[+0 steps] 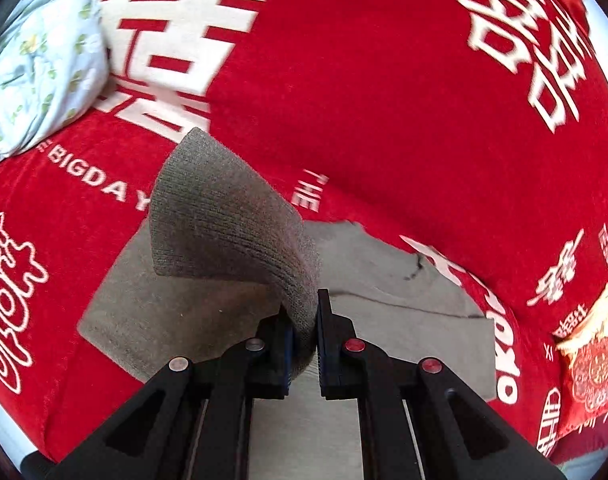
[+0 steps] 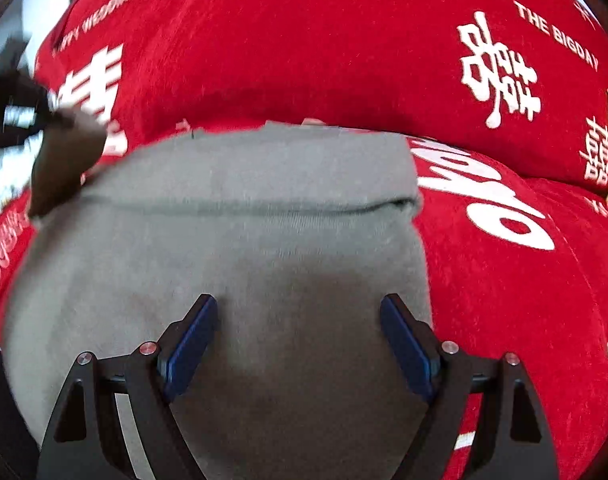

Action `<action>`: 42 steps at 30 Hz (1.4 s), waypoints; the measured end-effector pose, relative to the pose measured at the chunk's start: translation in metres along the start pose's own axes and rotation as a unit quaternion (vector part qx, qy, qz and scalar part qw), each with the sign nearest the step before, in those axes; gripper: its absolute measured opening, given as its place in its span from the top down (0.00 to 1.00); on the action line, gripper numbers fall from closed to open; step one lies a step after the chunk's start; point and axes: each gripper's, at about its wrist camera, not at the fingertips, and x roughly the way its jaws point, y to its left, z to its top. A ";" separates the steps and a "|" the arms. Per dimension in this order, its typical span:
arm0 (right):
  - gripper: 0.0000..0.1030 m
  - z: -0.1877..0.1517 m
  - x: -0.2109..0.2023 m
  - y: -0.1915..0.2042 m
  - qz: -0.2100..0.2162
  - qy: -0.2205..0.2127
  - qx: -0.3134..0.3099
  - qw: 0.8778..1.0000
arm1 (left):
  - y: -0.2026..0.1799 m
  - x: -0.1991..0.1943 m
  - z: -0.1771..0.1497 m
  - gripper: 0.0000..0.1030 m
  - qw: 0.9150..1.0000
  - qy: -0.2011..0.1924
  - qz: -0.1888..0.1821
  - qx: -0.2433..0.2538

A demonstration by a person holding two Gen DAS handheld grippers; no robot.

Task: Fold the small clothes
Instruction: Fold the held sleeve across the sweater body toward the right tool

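Left tongs (image 1: 304, 312) pinch the ribbed cuff (image 1: 228, 220); right view seemingly blurs it.

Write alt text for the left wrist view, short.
The left tool is shut on the ribbed cuff of a grey knit garment, lifting it above the rest of the grey fabric, which lies flat on a red blanket printed with white characters. A pale floral pillow sits at the upper left edge.
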 end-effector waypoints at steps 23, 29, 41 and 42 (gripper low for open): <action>0.11 -0.005 -0.005 0.000 0.018 -0.023 -0.003 1.000 | -0.107 0.022 -0.028 0.90 0.998 0.014 0.011 0.059; 0.11 -0.006 -0.007 -0.004 0.031 -0.028 0.005 0.999 | -0.142 0.027 -0.037 0.90 0.996 0.017 0.010 0.087; 0.11 -0.008 -0.010 -0.008 0.055 -0.032 0.009 0.998 | -0.205 0.042 -0.060 0.90 0.989 0.029 0.012 0.146; 0.11 -0.008 -0.010 -0.007 0.054 -0.032 0.007 0.998 | -0.212 0.045 -0.062 0.90 0.988 0.033 0.012 0.153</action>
